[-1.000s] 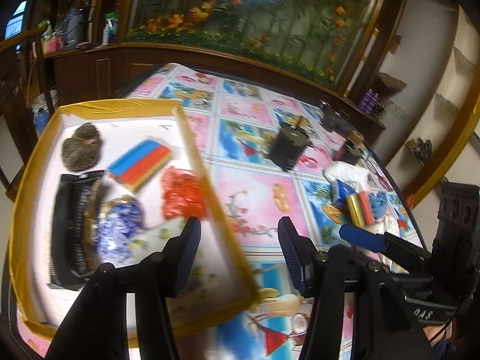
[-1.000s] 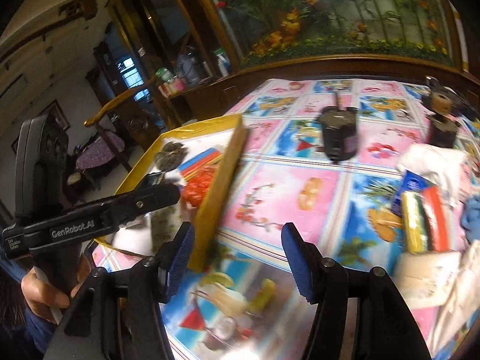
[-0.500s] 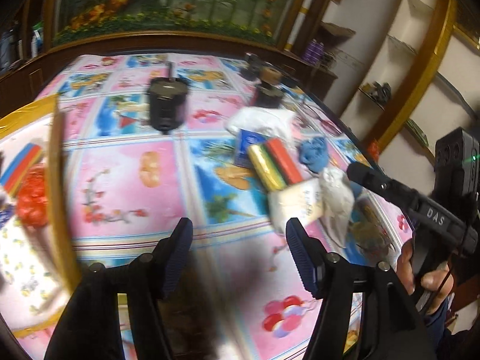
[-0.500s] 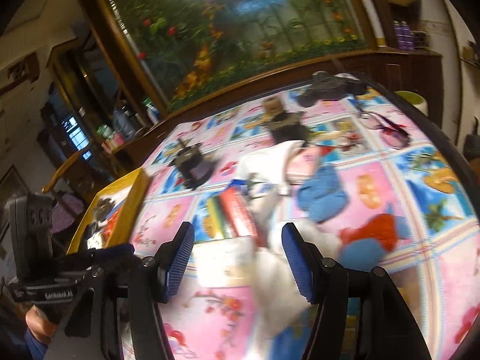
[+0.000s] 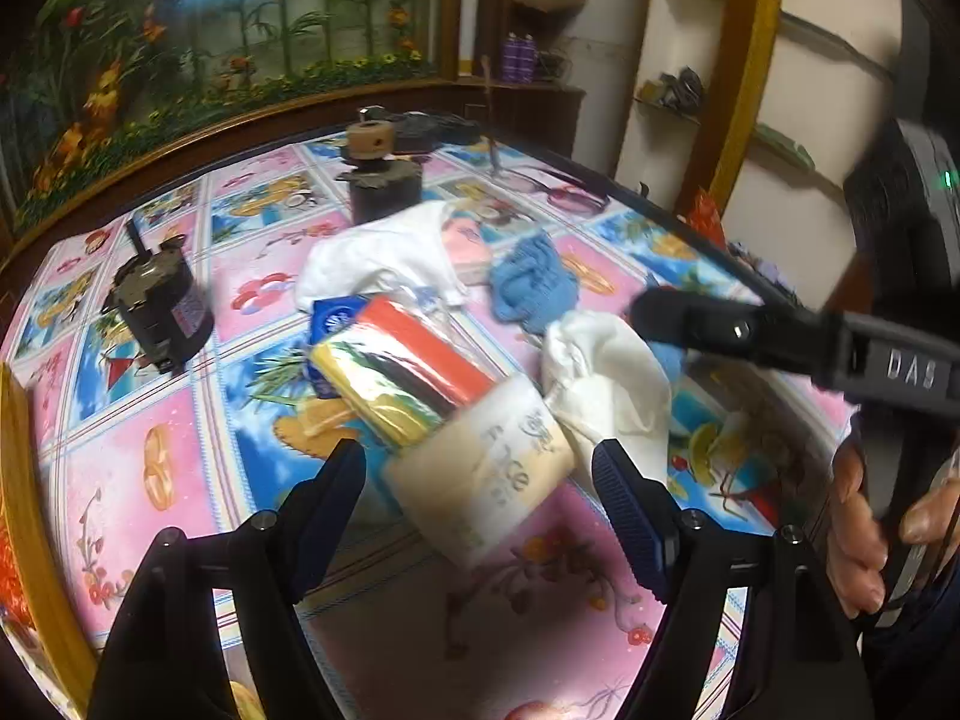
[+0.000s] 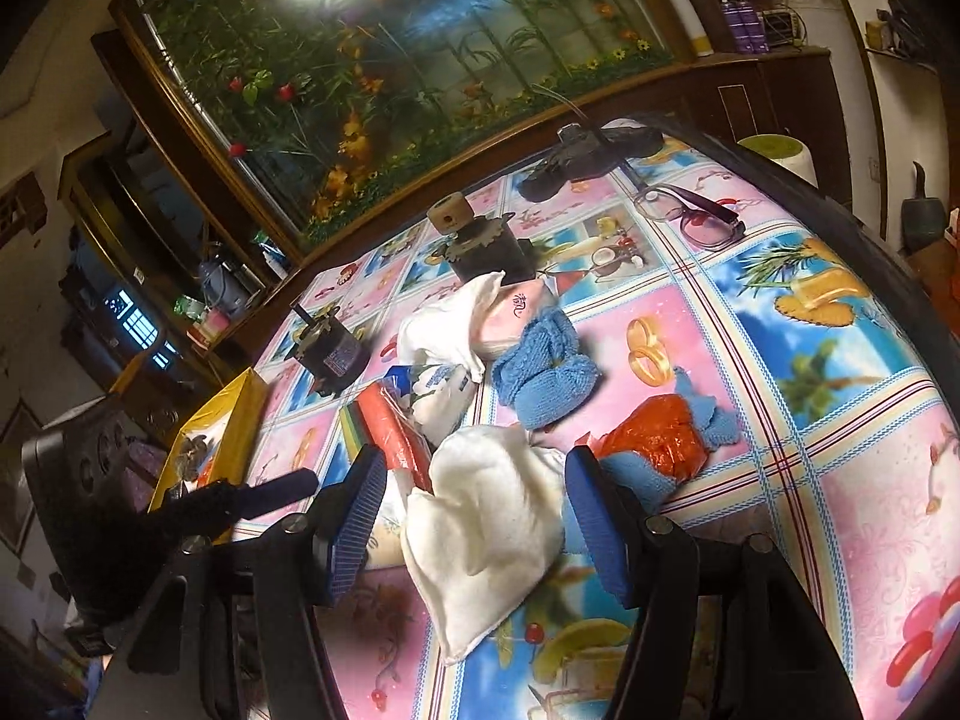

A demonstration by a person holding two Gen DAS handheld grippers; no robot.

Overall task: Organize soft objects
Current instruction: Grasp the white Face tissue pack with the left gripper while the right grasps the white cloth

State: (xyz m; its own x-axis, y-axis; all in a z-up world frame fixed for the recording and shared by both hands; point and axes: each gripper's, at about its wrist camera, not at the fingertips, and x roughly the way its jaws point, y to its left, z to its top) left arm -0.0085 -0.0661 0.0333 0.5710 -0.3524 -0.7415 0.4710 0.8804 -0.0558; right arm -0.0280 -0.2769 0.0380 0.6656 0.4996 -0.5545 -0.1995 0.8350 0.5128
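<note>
Soft cream packet with printed lettering (image 5: 480,474) is lying between the left gripper (image 5: 480,504), whose jaws have just been widening, untouched. White cloth pouch (image 6: 480,534) is sitting between the right gripper's (image 6: 474,516) spread fingers. Blue knitted cloth (image 6: 543,372) is lying farther back on the patterned tablecloth (image 6: 810,360).
</note>
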